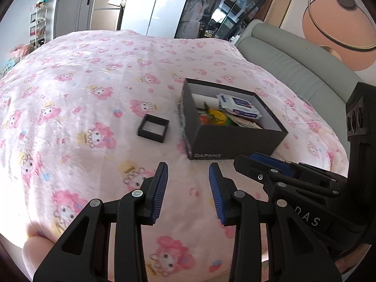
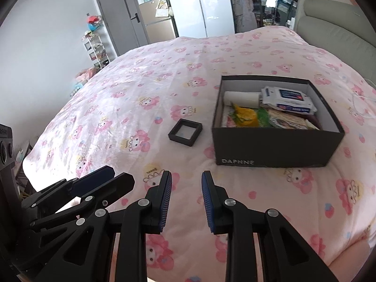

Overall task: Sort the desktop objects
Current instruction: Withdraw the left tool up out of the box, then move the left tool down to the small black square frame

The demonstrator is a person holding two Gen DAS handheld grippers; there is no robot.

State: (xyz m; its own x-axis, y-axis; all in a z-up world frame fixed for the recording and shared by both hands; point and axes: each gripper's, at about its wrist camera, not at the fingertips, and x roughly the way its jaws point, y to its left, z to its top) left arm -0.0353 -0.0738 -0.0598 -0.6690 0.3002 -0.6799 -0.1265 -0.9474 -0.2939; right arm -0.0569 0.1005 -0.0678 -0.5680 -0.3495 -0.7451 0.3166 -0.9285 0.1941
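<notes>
A big bed with a pink blanket (image 1: 94, 94) fills the room, and the blanket has little cartoon faces all over it.

In the left wrist view, the left gripper (image 1: 188, 171) hangs low at 6 o'clock, over the blanket. Its two blue pads are spread apart and there is nothing between them. The right gripper (image 1: 270, 164) pokes in from 4 o'clock, near the front corner of the black box (image 1: 235, 141).

In the right wrist view, the right gripper (image 2: 186, 178) is also at 6 o'clock over the blanket. Its fingers are spread apart too, and they hold nothing. The left gripper (image 2: 103, 178) shows at 8 o'clock, just beside it.

The black box (image 2: 277, 148) sits on the blanket at about 2 o'clock from the right gripper. It has no lid on. Inside are a white pack of wipes (image 2: 287, 101), a white roll (image 2: 242, 98), a yellow bag (image 2: 245, 115) and some flat packets.

A small black square frame (image 2: 185, 132) lies flat on the blanket, just beside the box, on its left at 12 o'clock. Neither gripper touches it.

A grey headboard (image 1: 293, 54) stands at the far right.
</notes>
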